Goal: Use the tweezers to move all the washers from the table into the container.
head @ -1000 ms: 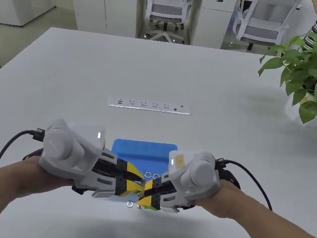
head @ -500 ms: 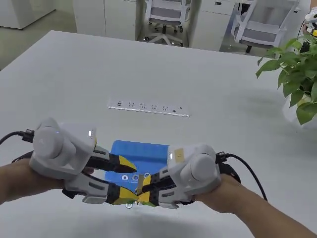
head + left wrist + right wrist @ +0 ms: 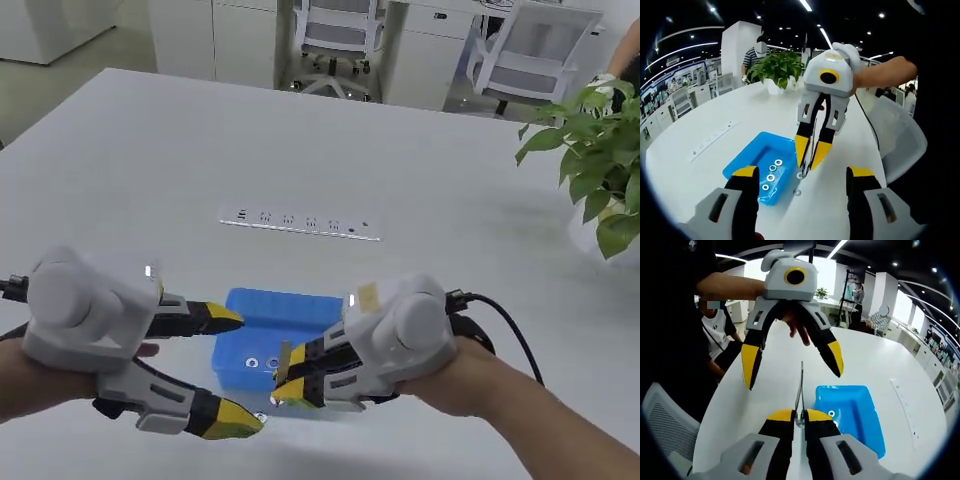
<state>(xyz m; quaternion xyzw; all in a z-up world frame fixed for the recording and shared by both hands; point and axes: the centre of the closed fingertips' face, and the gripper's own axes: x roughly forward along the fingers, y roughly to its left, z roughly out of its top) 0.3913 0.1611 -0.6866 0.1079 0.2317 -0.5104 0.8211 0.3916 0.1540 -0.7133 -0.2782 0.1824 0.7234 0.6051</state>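
Rolling chairs (image 3: 335, 30) stand past the far edge of a pale grey office table (image 3: 300, 130). A leafy plant (image 3: 590, 150) sits at its right edge, and a white power strip (image 3: 300, 220) lies flat near its middle. Close to the table's near edge sits the blue container (image 3: 290, 305), a shallow rectangular tray. In the left gripper view, four washers (image 3: 770, 177) lie in a loose row on its floor, toward its near long side.

The left gripper (image 3: 232, 368) hangs at the container's left end, its yellow-tipped jaws spread wide with nothing between them. One tip is by the container's far left corner. The other is over bare table off its near left corner.

The right gripper (image 3: 800, 416) faces it from the opposite side, over the container's near long side. Its jaws are pressed together on the tweezers (image 3: 800, 385), which stick straight out ahead between the yellow tips.

In the left gripper view the tweezers' points reach down to the table just beside the container's near long side, right at a single washer (image 3: 800, 175). Whether the points pinch it or only rest against it is too fine to tell. A second loose washer (image 3: 797, 192) lies flat on the table near the first, also outside the container, toward the table's near edge.
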